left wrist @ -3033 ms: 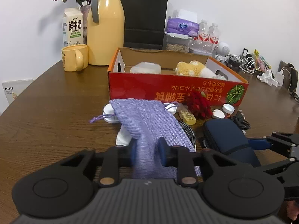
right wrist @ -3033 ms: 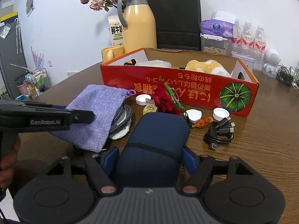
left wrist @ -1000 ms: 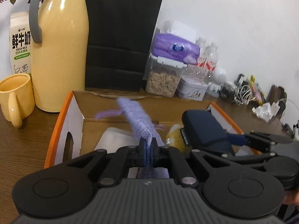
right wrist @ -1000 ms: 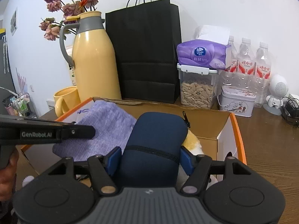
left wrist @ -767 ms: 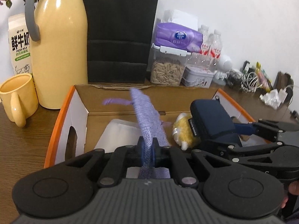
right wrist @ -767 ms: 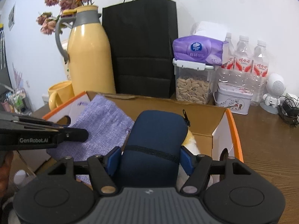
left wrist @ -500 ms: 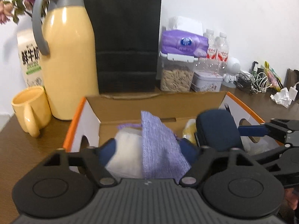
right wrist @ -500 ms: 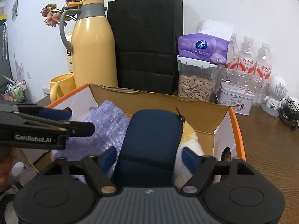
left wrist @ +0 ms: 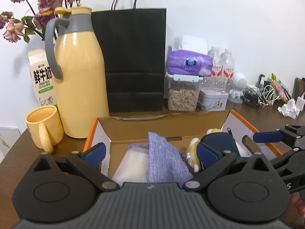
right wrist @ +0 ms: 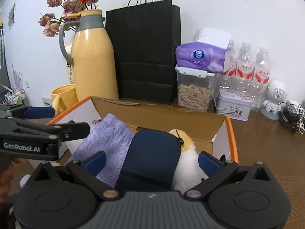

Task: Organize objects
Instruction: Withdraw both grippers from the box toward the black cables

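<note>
An open cardboard box [left wrist: 162, 126] with orange edges stands on the brown table, also in the right wrist view [right wrist: 171, 116]. Inside lie a purple drawstring pouch [left wrist: 165, 164], a dark blue zip case [right wrist: 152, 156], a yellow-and-white plush toy [right wrist: 188, 158] and a white packet [left wrist: 133, 164]. My left gripper [left wrist: 150, 152] is open above the pouch, which leans free between the fingers. My right gripper [right wrist: 151, 160] is open, its fingers apart on either side of the case. The pouch [right wrist: 110, 145] lies left of the case.
Behind the box stand a yellow thermos jug [left wrist: 80, 84], a yellow mug [left wrist: 43, 126], a milk carton [left wrist: 41, 78], a black paper bag [left wrist: 133, 61], a seed container [left wrist: 183, 93], tissues, water bottles [right wrist: 253, 70] and a tin [right wrist: 232, 103]. Cables lie far right [left wrist: 261, 93].
Both grippers carried the pouch and the case from the table over the box and opened. The pouch and the case now rest in the box; both grippers have pulled back slightly.
</note>
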Action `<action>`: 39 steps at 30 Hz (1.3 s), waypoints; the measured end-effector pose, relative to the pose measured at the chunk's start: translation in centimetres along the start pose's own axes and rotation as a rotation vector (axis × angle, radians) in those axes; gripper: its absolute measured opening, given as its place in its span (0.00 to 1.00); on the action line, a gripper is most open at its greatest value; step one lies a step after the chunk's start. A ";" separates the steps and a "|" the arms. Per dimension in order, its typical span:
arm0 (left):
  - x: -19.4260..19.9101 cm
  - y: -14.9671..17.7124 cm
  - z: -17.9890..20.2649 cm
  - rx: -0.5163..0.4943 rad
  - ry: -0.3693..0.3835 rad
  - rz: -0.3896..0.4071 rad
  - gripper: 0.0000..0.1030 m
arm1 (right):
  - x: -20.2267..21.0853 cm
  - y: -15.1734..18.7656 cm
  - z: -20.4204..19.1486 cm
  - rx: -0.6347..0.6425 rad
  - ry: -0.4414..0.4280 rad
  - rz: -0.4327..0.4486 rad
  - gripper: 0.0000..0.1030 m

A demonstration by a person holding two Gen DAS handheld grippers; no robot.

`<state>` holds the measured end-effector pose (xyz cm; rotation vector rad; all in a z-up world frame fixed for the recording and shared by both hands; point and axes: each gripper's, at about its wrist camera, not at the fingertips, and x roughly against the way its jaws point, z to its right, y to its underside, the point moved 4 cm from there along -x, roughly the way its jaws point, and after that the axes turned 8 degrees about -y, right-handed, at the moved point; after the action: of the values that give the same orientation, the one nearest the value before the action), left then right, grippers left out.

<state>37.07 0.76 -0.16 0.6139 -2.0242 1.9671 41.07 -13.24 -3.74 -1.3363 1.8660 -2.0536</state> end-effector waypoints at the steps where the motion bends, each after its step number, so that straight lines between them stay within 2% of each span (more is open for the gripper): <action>1: 0.3 -0.1 0.0 0.002 -0.001 0.009 1.00 | 0.3 -0.1 0.0 0.002 0.004 0.002 1.00; 9: 3.0 -0.9 -0.3 0.012 -0.002 0.064 1.00 | 2.6 -0.4 -0.5 0.022 0.027 0.039 1.00; 18: 5.5 -0.8 -1.3 0.030 0.028 0.074 1.00 | 4.2 0.4 -1.2 0.049 0.060 0.036 1.00; 24: 8.0 0.1 -1.9 0.029 0.021 0.091 1.00 | 6.9 1.3 -1.5 0.049 0.066 0.067 1.00; 29: 9.7 1.9 -2.2 0.034 0.026 0.066 1.00 | 9.0 3.0 -1.9 0.037 0.064 0.073 1.00; 39: 12.8 6.9 -3.1 0.045 0.003 -0.022 1.00 | 12.0 8.6 -2.2 -0.015 0.059 0.012 1.00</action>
<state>22.27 2.26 -0.24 0.6400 -1.9671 2.0050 28.09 -20.63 -4.18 -1.2780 1.9118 -2.0999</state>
